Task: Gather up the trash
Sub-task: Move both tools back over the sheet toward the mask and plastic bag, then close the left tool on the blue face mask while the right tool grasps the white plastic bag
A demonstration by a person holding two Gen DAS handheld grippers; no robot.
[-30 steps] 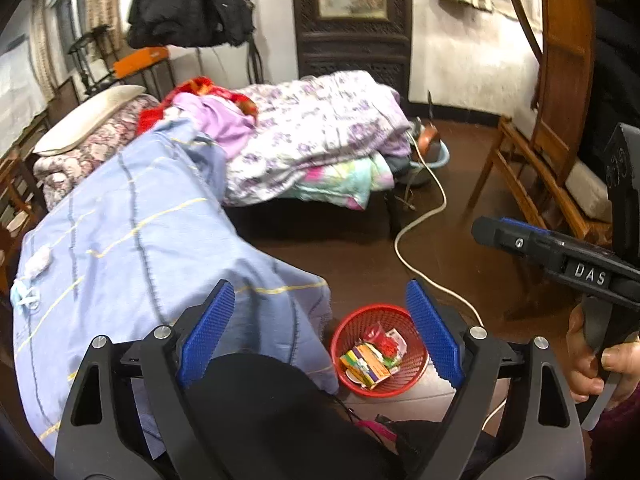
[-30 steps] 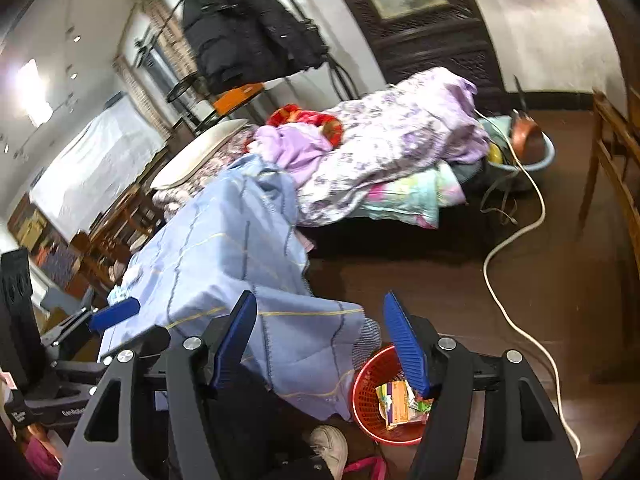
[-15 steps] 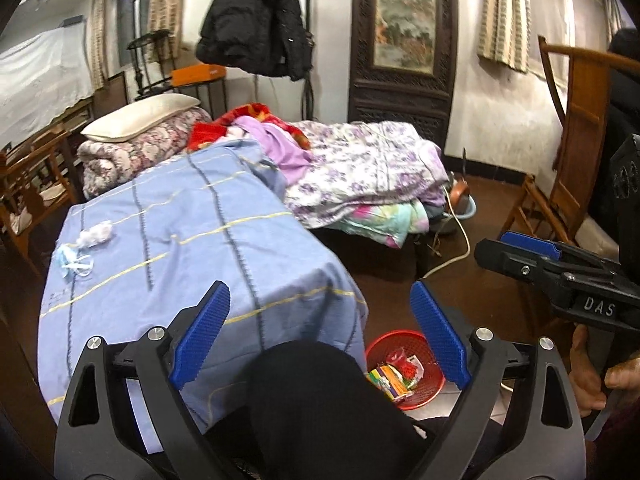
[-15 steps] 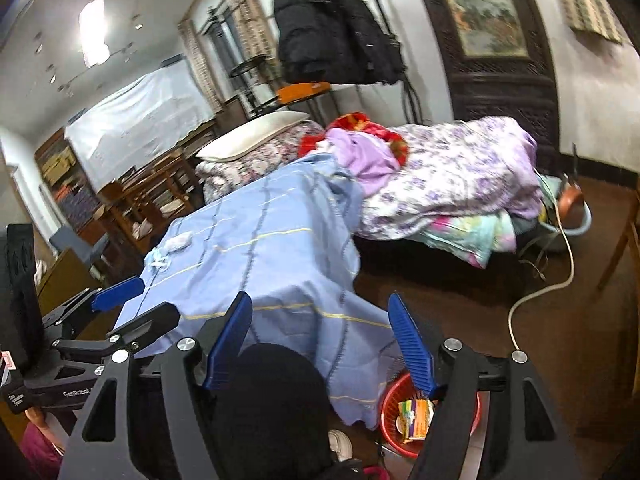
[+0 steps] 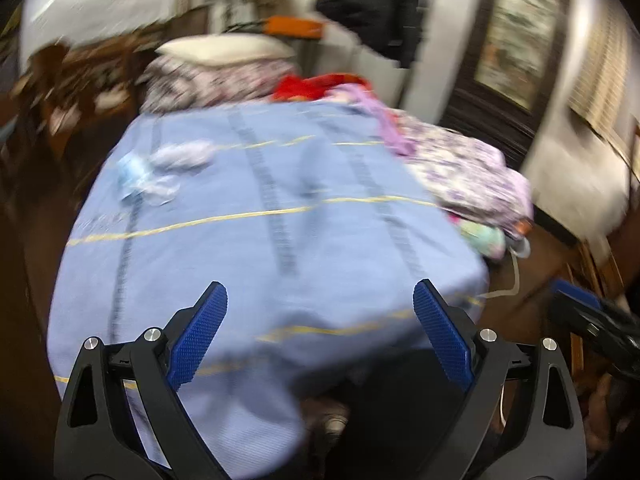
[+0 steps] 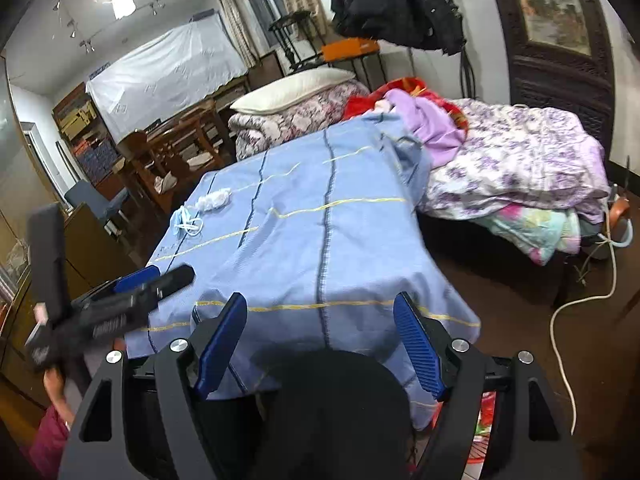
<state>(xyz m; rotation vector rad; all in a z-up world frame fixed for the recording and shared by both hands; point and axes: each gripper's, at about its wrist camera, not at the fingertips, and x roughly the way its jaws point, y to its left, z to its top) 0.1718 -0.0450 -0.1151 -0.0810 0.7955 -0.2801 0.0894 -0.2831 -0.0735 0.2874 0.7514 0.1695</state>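
A table under a light blue cloth (image 6: pixel 320 240) (image 5: pixel 280 232) fills the middle of both views. On its far left part lie a blue face mask (image 6: pixel 186 222) (image 5: pixel 134 174) and a crumpled white tissue (image 6: pixel 214 199) (image 5: pixel 184 154). My left gripper (image 5: pixel 320 334) is open and empty, held over the near edge of the cloth; it also shows blurred in the right wrist view (image 6: pixel 152 284). My right gripper (image 6: pixel 320 340) is open and empty at the table's near edge. A sliver of the red trash basket (image 6: pixel 486 420) shows low behind the right finger.
A bed with a purple floral quilt (image 6: pixel 520 168) stands to the right of the table. A white cable (image 6: pixel 560 340) runs over the brown floor on the right. A pillow on folded bedding (image 6: pixel 296 92), wooden chairs (image 6: pixel 168 148) and a hanging black coat (image 6: pixel 392 0) stand behind.
Both grippers have swung up and to the left, from the red basket on the floor to the table top. The mask and tissue now show closer. The left view is motion-blurred.
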